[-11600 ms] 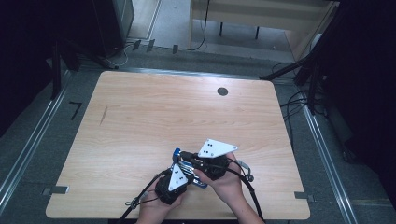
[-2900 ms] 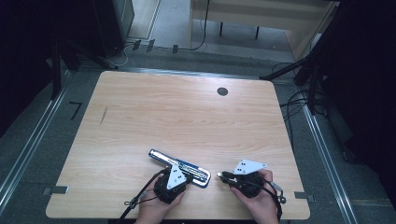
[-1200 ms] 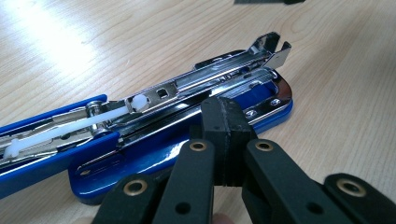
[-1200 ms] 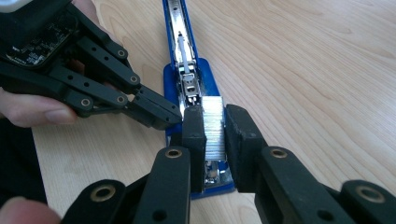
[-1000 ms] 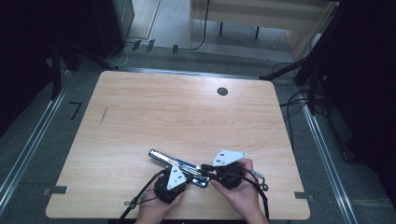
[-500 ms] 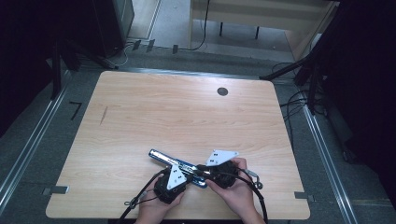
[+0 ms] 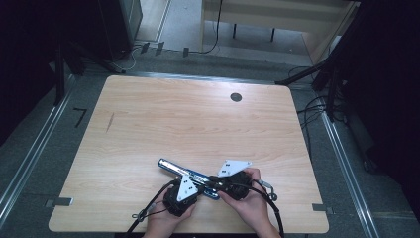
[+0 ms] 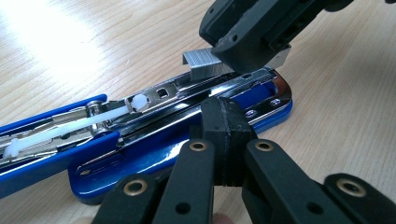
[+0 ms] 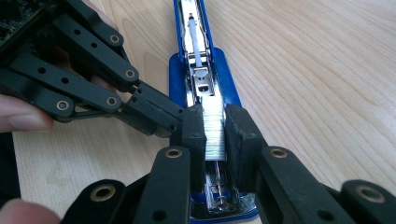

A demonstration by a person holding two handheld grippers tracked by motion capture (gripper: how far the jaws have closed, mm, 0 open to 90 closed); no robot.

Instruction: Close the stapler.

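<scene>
Stapler (image 7: pixel 187 173) lies opened out flat on the table (image 7: pixel 198 124), right under both grippers at the near edge, blue base down and the metal staple channel (image 8: pixel 187 95) facing up. Step in hand, as I read it: loading staples.

Right gripper (image 9: pixel 215 128) has its jaws clamped on a strip of staples (image 9: pixel 214 133), one pad on each side, and the strip hangs directly over the channel, lined up along it. In the left gripper view the strip (image 8: pixel 203 63) sits just above the channel's front end, tilted a bit; whether its legs already touch the rails is hard to tell from here.

Left gripper (image 8: pixel 223 140) is fully closed, pads together, with nothing between them. Its tip presses against the side of the stapler near the front, beside the right gripper's jaws, probably steadying the base. Contact looks likely, but the angle is tight.

White pusher (image 9: pixel 201 72) and its rod sit farther along the channel, ahead of the right gripper, so the front stretch is free.

Next move calls for lowering the strip straight down so its legs straddle the rail, keeping it parallel to the channel, then opening the right jaws. Left tip should hold the base so it won't slide. Any tilt could jam the strip on the rim.
</scene>
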